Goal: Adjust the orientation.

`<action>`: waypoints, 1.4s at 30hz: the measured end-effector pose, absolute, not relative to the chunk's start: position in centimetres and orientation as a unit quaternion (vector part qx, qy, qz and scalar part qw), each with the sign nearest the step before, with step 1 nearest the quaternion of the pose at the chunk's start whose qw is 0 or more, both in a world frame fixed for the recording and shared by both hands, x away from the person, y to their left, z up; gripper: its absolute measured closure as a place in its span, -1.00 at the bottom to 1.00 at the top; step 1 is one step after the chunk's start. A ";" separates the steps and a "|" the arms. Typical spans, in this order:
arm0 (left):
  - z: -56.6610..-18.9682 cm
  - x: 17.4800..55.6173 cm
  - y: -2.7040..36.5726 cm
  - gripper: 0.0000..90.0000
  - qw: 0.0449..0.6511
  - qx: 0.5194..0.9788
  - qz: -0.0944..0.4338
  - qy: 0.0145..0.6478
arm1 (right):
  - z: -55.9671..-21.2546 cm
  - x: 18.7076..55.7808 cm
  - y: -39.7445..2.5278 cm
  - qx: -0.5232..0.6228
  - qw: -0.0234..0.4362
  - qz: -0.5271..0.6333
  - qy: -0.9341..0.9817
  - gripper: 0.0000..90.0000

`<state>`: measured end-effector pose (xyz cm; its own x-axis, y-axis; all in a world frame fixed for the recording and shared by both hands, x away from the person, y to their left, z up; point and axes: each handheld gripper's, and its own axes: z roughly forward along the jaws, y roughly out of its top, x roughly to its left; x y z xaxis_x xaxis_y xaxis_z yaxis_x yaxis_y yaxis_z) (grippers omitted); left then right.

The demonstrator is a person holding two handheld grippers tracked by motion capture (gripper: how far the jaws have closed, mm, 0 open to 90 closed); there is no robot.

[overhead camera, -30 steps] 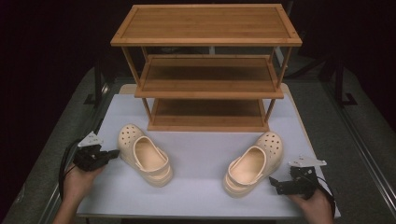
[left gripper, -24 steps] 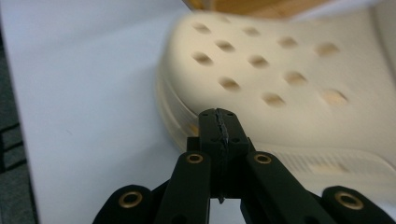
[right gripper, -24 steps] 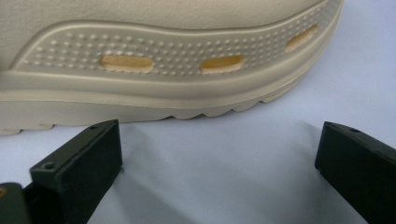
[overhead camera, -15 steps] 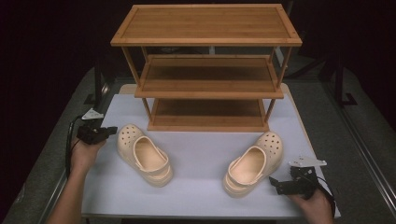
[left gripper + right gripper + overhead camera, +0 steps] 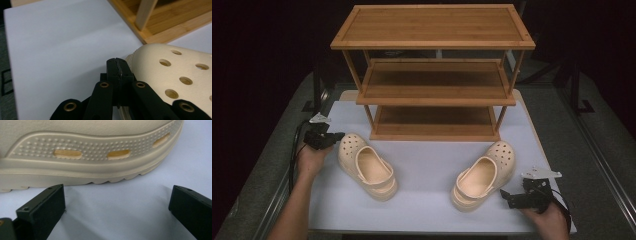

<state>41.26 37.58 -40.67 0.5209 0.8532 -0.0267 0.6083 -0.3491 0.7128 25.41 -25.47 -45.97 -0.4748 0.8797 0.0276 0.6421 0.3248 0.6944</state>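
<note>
Two cream clogs lie on the white table mat [image 5: 422, 160] before a three-tier bamboo shoe rack [image 5: 434, 75]. The left clog [image 5: 367, 165] points its toe to the back left; the right clog [image 5: 484, 175] points to the back right. My left gripper [image 5: 337, 136] is shut with nothing between its jaws, its tip touching or nearly touching the holed toe of the left clog [image 5: 175, 75]. My right gripper [image 5: 504, 195] stands open just beside the right clog's side wall [image 5: 87, 157], low over the mat, with nothing held.
The rack's bottom shelf [image 5: 175, 22] and a leg stand close behind the left clog. Dark floor and black stands surround the table. Bare mat lies between the clogs and along the front edge.
My left gripper has moved away from the person and to the right, up to the left clog's toe. The right gripper and both clogs have stayed put.
</note>
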 end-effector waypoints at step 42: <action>-41.6 29.3 34.5 1.00 0.369 0.824 0.135 0.408 | -46.0 25.4 -25.5 0.478 0.182 0.329 0.794 -1.00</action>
<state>29.34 34.53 -41.62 0.6315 0.7713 -0.0791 0.5727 -0.3952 0.7182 25.39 -25.48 -45.97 -0.4768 0.8787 0.0254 0.6398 0.3270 0.6955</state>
